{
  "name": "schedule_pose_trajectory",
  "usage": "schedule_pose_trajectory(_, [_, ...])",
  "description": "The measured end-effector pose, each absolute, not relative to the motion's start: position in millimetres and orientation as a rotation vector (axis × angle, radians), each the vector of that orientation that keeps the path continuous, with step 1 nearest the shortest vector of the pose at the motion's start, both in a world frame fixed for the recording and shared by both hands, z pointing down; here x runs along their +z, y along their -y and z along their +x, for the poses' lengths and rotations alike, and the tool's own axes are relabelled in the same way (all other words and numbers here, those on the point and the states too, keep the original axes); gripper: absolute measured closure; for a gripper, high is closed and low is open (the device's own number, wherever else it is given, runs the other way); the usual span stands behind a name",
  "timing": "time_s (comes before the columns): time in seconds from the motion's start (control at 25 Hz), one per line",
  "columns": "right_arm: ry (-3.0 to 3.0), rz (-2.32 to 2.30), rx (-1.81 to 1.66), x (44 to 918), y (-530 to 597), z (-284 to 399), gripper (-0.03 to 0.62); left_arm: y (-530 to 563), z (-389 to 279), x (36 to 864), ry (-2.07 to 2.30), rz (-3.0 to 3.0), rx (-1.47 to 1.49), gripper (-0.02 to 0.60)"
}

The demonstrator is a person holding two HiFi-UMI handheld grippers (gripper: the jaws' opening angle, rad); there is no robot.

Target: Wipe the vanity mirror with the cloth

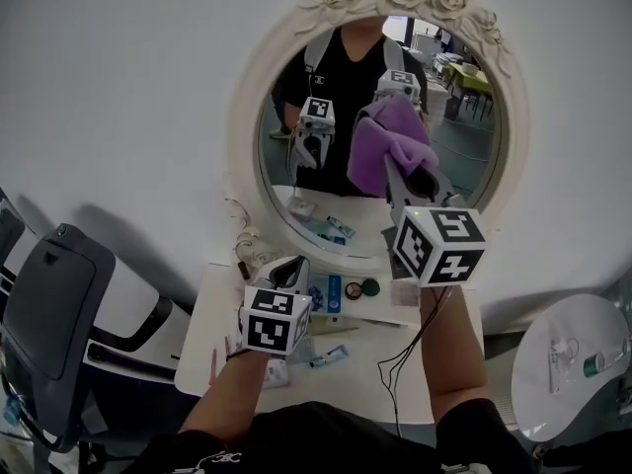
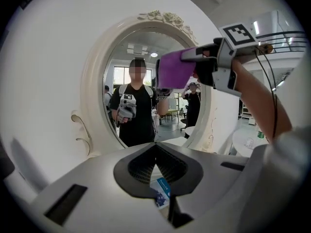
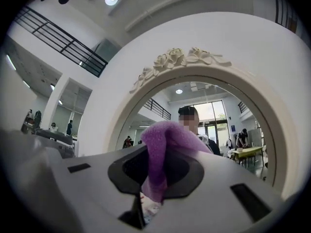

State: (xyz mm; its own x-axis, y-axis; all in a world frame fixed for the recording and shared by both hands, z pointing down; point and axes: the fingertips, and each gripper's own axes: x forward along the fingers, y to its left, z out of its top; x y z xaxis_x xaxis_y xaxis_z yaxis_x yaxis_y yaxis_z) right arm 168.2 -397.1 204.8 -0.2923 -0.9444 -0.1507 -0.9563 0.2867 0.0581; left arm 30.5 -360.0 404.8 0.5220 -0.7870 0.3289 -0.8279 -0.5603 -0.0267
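Now, before one mirror (image 1: 249,107), right gripper (image 3: 155,174) fingers (image 3: 221,188) clamp one purple cloth (image 3: 165,137); left gripper (image 2: 156,173) fingers (image 2: 87,178) meet, empty.

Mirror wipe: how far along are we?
Done: cloth is clamped in the right gripper and held up at the mirror. In hand: cloth at the upper glass, contact unclear. Remaining: the wiping itself; no cleaned area is discernible. Left gripper is shut, empty.

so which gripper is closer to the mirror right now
Right. The right gripper holds the purple cloth up at the mirror; the left gripper sits low, over the table below it.
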Motion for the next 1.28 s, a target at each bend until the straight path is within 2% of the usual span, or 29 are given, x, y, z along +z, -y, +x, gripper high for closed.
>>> schedule_pose_trajectory(0.4, [-2.331,-1.932,0.538,87,427,202,0.545,386,11,402,1.398,2.599,0.412,0.575])
schedule_pose_trajectory(0.68, [-2.354,-1.981,0.628,41,429,220,0.545,393,29,404,1.358,2.615,0.403,0.575])
schedule_pose_trajectory(0.96, [-2.296,-2.019,0.781,44,427,226,0.545,397,34,409,1.366,2.604,0.414,0.575])
schedule_pose_trajectory(1.28, [-2.296,-1.961,0.638,80,425,246,0.545,398,41,420,1.365,2.587,0.458,0.575])
